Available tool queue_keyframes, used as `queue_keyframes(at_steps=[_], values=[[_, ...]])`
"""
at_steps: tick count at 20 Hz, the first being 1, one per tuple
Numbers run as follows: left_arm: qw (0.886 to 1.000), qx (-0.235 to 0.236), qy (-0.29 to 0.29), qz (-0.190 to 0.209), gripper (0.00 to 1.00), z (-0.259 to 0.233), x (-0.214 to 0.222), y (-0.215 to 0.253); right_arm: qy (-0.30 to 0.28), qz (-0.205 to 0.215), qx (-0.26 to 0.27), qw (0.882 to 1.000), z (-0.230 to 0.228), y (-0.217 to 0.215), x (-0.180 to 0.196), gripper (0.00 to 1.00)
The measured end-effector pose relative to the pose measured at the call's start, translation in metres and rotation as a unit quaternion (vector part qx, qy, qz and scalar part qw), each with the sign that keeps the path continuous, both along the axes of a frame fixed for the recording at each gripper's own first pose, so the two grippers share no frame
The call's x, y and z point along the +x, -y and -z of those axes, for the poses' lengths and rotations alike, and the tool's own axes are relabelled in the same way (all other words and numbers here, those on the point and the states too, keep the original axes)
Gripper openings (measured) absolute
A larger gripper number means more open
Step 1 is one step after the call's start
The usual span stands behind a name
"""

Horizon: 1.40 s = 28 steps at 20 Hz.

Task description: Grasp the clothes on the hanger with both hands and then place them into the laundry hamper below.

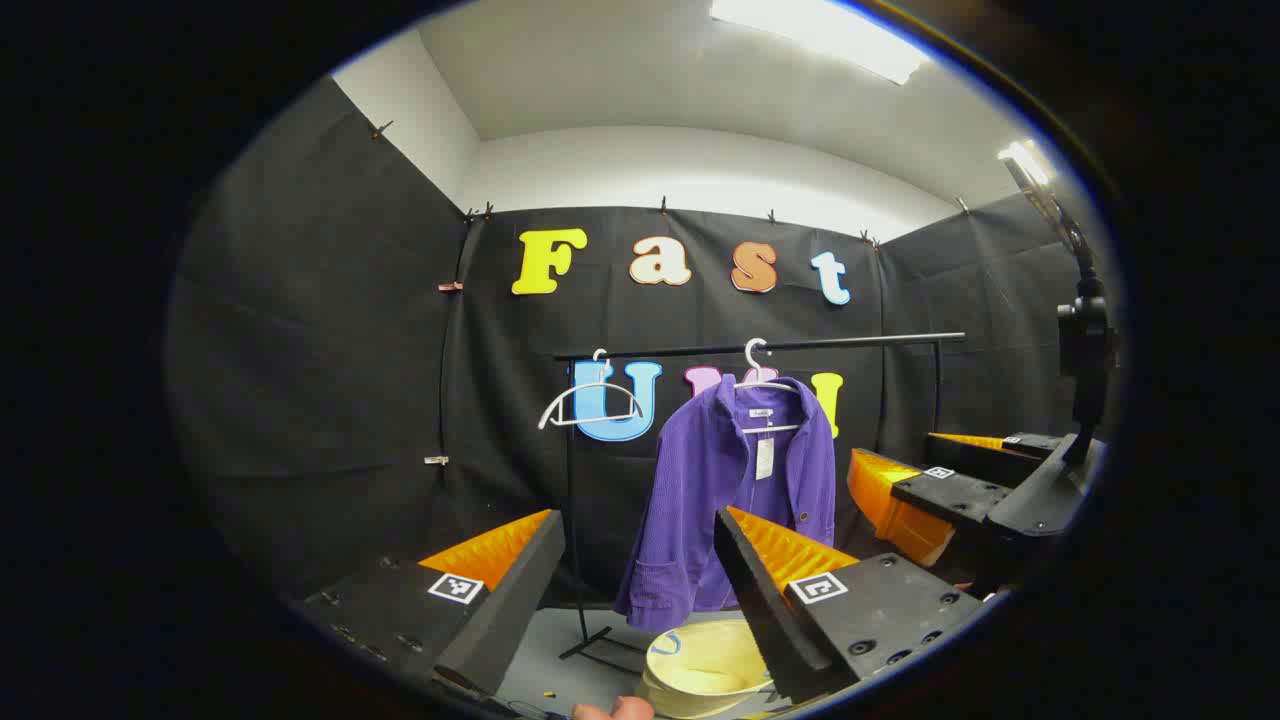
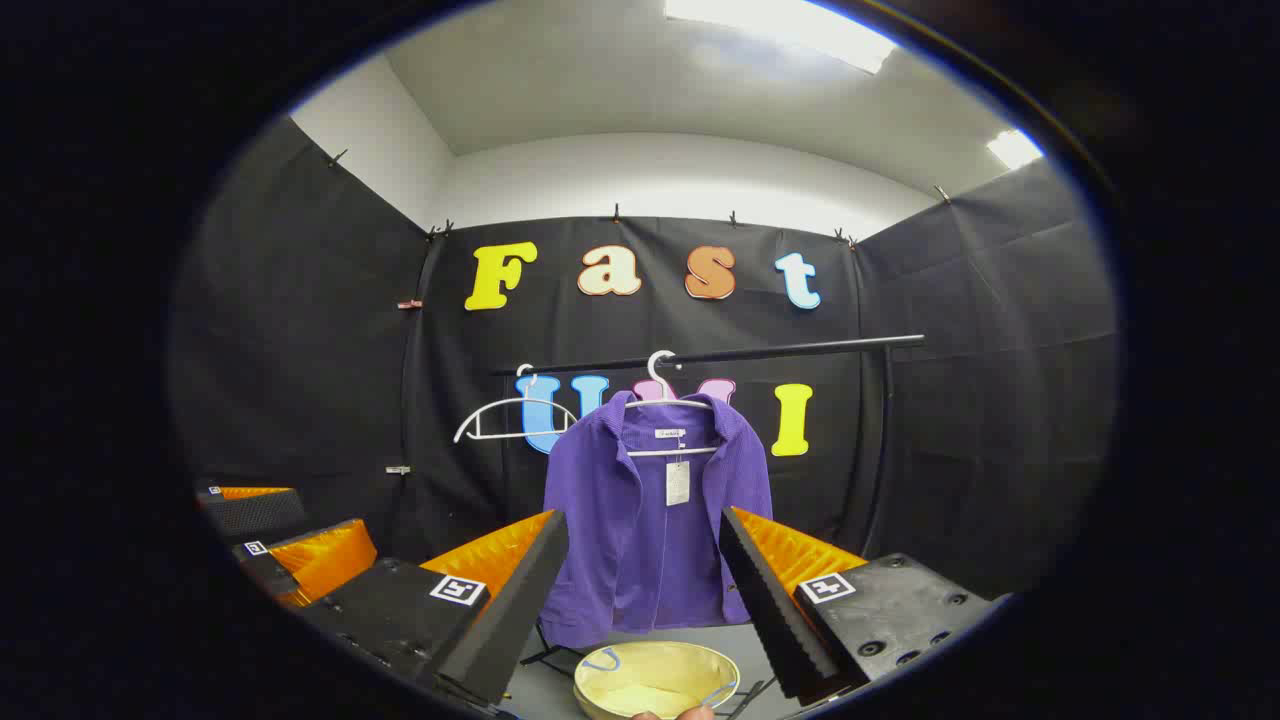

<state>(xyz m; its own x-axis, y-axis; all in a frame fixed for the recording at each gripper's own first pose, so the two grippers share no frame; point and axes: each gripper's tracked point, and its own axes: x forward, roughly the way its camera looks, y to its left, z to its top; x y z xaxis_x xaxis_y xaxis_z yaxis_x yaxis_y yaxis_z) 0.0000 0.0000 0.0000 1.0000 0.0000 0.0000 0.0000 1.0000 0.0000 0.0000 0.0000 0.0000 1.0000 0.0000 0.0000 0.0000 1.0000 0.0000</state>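
booth rail: purple jacket hanging, hamper below

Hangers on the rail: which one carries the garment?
The hanger nearer the rail's middle holds the purple jacket. The other hanger, toward the rail's left end, hangs bare.

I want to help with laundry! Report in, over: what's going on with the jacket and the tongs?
Both tongs, left and right, open, holding nothing. Purple jacket on its hanger on the rail, untouched. Hamper waiting below. Nothing in the way, over.
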Motion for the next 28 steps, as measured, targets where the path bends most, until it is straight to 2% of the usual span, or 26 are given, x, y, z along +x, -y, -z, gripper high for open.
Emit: queue_keyframes(at_steps=[5, 12, 17, 18, 21, 24, 28], values=[[1.000, 0.010, 0.000, 0.011, 0.95, -0.004, 0.005, -0.003, 0.008, 0.015, 0.007, 1.000, -0.006, 0.014, 0.000, 0.98], [1.000, 0.023, -0.006, 0.019, 0.95, 0.008, 0.018, 0.005, -0.023, 0.053, 0.003, 0.998, 0.024, 0.047, 0.010, 0.98], [1.000, 0.022, -0.008, 0.021, 0.92, 0.010, 0.033, 0.007, -0.018, 0.061, -0.014, 0.998, 0.022, 0.053, 0.016, 0.98], [1.000, 0.022, -0.006, 0.019, 0.95, 0.008, 0.035, 0.008, -0.016, 0.059, -0.013, 0.998, 0.019, 0.052, 0.016, 0.98], [0.999, 0.017, 0.001, 0.027, 0.95, 0.002, 0.045, 0.019, -0.017, 0.055, -0.018, 0.998, 0.019, 0.053, 0.023, 0.98], [0.999, 0.013, 0.006, 0.044, 0.95, 0.001, 0.070, 0.042, -0.013, 0.058, -0.012, 0.998, 0.017, 0.065, 0.044, 0.98], [0.998, 0.010, 0.014, 0.062, 0.95, 0.004, 0.131, 0.084, -0.004, 0.054, -0.009, 0.998, 0.018, 0.094, 0.107, 0.98]])
